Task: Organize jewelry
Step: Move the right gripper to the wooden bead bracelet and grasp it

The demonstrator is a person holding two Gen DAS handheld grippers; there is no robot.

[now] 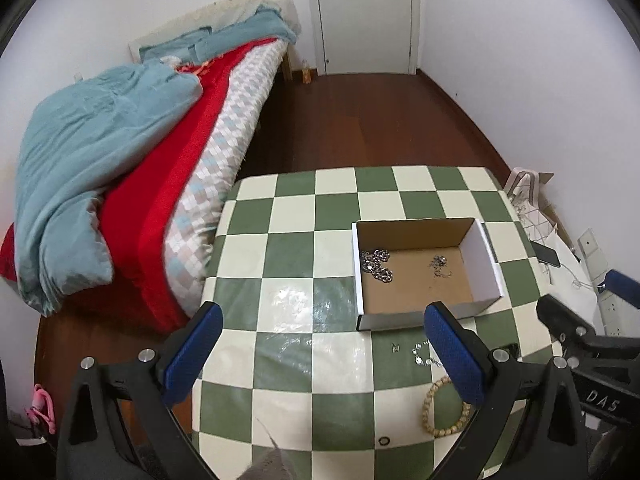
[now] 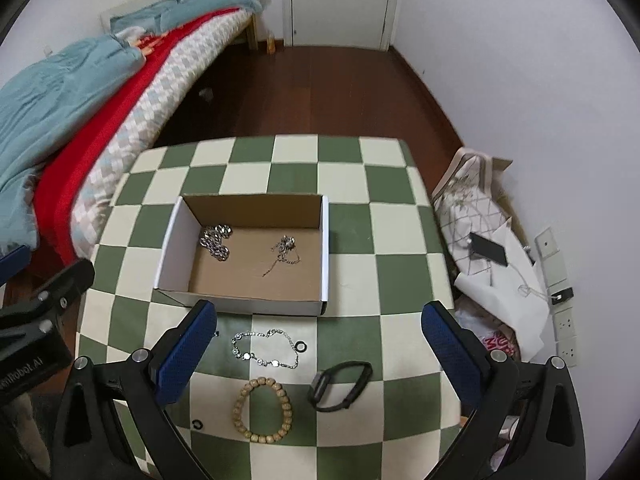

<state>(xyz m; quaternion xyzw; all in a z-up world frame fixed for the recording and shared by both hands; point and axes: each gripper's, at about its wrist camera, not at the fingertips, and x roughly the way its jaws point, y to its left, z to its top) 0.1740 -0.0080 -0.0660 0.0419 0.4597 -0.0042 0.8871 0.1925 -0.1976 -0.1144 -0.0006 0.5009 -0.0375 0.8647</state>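
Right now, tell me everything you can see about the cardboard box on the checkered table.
The cardboard box is shallow, open-topped and rectangular, white outside and plain brown inside. It sits flat on the green-and-cream checkered table. Inside lie a chunky silver chain at the left and a thin tangled chain nearer the middle, apart. Neither gripper touches it.

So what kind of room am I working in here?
Most likely a bedroom in a home: a bed with rumpled blue and red bedding sits beside the checkered table, there is a wood floor, and a closed white door stands at the far wall.
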